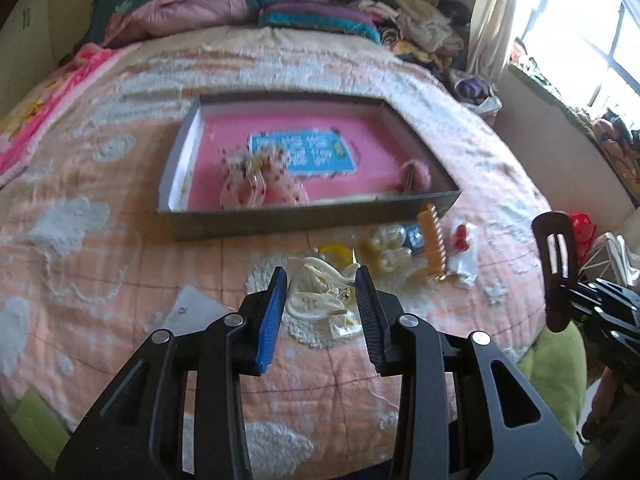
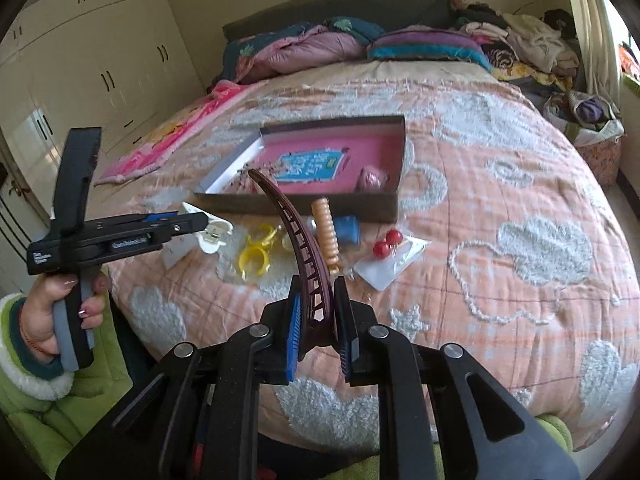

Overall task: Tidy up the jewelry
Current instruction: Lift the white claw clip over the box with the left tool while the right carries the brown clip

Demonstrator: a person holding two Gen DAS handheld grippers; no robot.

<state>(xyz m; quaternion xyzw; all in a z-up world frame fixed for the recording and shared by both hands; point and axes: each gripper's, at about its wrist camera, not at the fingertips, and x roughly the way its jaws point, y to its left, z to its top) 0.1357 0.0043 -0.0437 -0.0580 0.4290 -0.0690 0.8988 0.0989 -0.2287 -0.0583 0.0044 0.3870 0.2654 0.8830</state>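
Peach quilted bed (image 2: 500,168), white wardrobes (image 2: 92,60) behind; right gripper (image 2: 316,316) clamped on maroon hair clip (image 2: 296,236); left gripper (image 1: 322,292) seemingly gripping white claw clip (image 1: 320,300).

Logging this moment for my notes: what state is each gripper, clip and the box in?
right gripper: shut on the dark hair clip, held off the bed.
left gripper: shut on the white claw clip.
box: open, no lid, some items already inside.
orange clip: lying loose on the bedspread.
yellow rings: loose on the bedspread.
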